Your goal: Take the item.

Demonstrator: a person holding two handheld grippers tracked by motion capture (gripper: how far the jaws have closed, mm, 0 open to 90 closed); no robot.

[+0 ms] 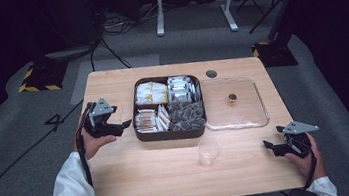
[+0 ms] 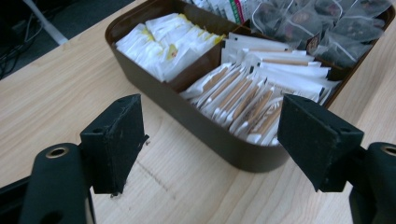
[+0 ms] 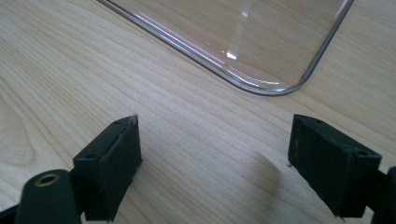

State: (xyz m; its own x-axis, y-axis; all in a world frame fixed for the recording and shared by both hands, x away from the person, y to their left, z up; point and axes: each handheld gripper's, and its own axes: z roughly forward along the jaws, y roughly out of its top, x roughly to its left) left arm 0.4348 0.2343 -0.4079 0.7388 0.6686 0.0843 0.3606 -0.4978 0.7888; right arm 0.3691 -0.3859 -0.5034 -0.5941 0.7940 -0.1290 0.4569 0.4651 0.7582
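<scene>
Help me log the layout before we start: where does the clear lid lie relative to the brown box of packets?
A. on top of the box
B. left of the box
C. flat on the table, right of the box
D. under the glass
C: the clear lid lies flat on the table, right of the brown box; the glass stands apart.

High view looks down on the desk; gripper views sit low, sharing, probably, desk beyond jaws.

brown box, clear lid, glass
</scene>
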